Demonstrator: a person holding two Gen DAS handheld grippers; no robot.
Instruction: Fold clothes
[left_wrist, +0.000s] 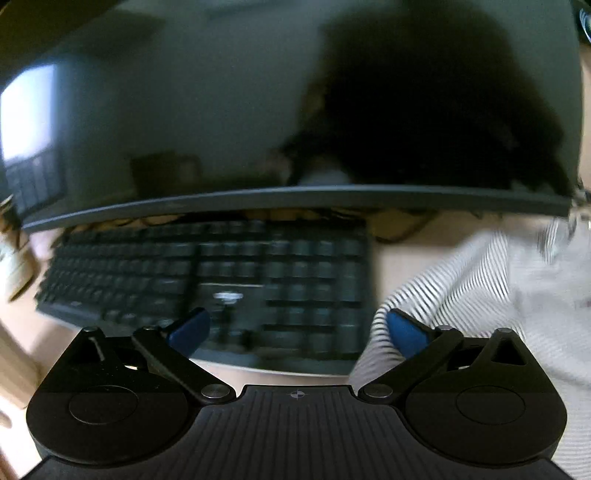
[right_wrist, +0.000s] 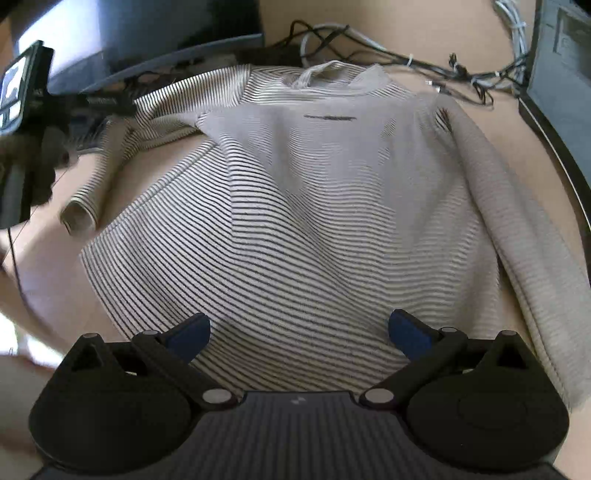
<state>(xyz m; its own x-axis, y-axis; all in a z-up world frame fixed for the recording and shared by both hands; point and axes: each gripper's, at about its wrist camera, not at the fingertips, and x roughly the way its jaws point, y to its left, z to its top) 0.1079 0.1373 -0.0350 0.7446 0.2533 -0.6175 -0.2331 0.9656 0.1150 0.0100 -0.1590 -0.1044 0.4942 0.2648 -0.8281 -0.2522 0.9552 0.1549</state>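
Observation:
A white long-sleeved shirt with thin black stripes (right_wrist: 314, 206) lies flat on the beige desk, collar at the far side. Its left sleeve (right_wrist: 110, 158) bends back toward its cuff; the right sleeve (right_wrist: 517, 240) runs down the right side. My right gripper (right_wrist: 298, 330) is open and empty above the shirt's lower hem. My left gripper (left_wrist: 297, 328) is open and empty over a black keyboard (left_wrist: 207, 277), with part of the shirt (left_wrist: 480, 295) at its right. The left gripper's body also shows in the right wrist view (right_wrist: 22, 122), blurred, at the far left.
A dark monitor (left_wrist: 258, 110) stands behind the keyboard. Tangled cables (right_wrist: 424, 55) lie beyond the shirt's collar. A dark box or case (right_wrist: 561, 74) stands at the far right edge of the desk (right_wrist: 155, 177).

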